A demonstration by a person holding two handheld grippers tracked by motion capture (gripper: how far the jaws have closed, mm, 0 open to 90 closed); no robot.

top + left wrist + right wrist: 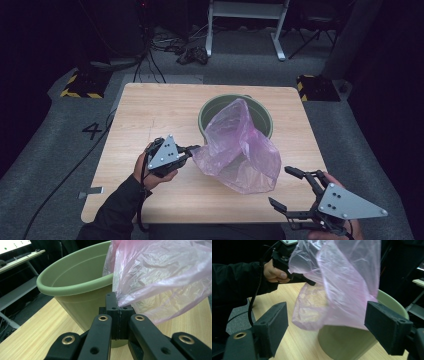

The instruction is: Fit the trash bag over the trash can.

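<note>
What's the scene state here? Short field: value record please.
surface: wooden table
bucket: green bucket, upright, far centre of table
bag: pink plastic bag, partly in the bucket, spilling over its near rim onto the table
left tongs: left tongs shut on the bag's edge, beside the bucket
right tongs: right tongs open, holding nothing, near right edge of table

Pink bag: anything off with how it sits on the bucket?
Yes. The pink bag isn't lining the green bucket: it spills over the near rim onto the table, crumpled, one edge pinched in the left tongs. Right tongs open, apart.
</note>
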